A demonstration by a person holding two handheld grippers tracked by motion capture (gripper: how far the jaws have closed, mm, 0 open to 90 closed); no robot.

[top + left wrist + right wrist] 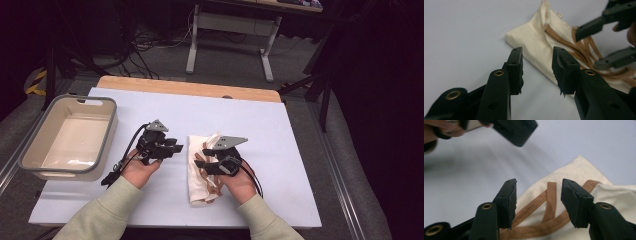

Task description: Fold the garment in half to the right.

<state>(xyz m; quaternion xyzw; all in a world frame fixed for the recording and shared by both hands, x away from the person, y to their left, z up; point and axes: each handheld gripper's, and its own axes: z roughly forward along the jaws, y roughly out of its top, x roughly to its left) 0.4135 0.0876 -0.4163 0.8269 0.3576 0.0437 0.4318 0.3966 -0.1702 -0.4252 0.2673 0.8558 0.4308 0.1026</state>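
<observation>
Lying mid-frame, the bag (202,172) runs top to bottom under the right tongs (206,161); left tongs (176,148) beside it; both apart, empty.

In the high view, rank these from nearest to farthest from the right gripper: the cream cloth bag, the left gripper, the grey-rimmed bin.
Measured from the right gripper:
1. Cream cloth bag, directly under it, with its brown straps below the open jaws.
2. Left gripper, just to its left, over the bare white table.
3. Grey-rimmed bin, at the table's far left edge.
</observation>
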